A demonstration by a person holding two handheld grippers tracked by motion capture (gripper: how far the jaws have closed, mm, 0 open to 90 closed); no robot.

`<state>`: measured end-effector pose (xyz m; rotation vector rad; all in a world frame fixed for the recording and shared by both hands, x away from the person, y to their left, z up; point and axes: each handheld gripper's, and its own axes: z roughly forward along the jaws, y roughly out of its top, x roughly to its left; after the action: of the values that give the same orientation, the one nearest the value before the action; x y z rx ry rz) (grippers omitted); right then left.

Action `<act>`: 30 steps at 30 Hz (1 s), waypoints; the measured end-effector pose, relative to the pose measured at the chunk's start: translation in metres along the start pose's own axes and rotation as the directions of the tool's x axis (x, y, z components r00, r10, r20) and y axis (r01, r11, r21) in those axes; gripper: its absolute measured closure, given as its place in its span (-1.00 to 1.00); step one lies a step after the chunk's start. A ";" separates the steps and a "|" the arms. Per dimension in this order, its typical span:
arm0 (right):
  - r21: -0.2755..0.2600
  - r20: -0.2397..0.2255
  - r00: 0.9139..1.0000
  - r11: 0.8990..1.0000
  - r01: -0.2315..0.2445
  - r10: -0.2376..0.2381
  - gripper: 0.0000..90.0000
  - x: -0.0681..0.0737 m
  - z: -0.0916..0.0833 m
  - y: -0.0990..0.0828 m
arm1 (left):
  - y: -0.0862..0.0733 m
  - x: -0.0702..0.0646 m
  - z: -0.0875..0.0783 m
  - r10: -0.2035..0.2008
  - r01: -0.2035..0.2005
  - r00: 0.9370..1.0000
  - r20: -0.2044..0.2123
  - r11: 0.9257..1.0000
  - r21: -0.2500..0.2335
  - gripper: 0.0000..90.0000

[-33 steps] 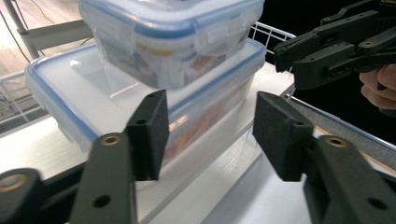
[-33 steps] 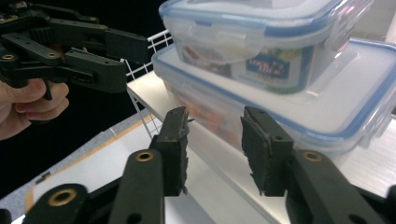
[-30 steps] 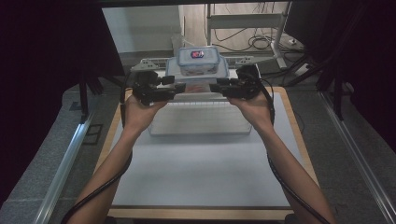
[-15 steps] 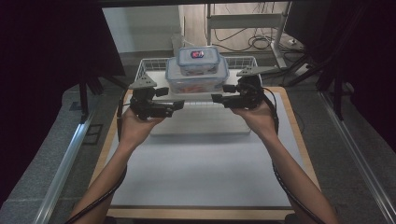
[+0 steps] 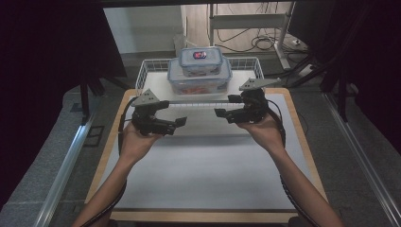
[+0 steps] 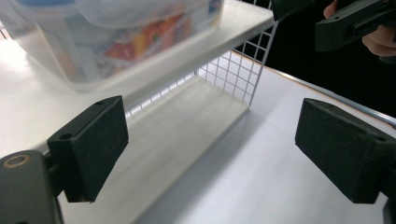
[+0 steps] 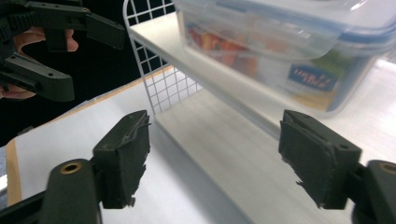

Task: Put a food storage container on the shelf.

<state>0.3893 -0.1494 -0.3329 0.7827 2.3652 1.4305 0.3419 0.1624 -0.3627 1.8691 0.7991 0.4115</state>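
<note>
Backing off | left gripper [image 5: 181,124] and right gripper [image 5: 219,112] fingers just opened, empty | stacked containers [image 5: 200,75] placed on shelf [image 5: 158,80], frame centre-top | release done.

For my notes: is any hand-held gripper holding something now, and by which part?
Nothing is held. The left hand-held gripper and right hand-held gripper are open, jaws just opened, nothing between them; the boxes sit on the rack.

A white wire rack [image 5: 153,71] is seen; clear blue-rimmed containers [image 5: 199,78] and a white, wood-edged counter [image 5: 203,179] are shown
</note>
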 end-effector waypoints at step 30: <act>0.088 0.064 0.998 0.996 0.010 -0.016 -1.00 0.029 -0.025 -0.097 | -0.088 -0.033 -0.018 0.024 -0.022 0.999 -0.032 0.998 0.067 -0.98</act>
<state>0.3242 -0.1865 -0.4046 0.8213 2.3933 1.2833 0.2774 0.1748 -0.4318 1.9393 0.8233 0.4355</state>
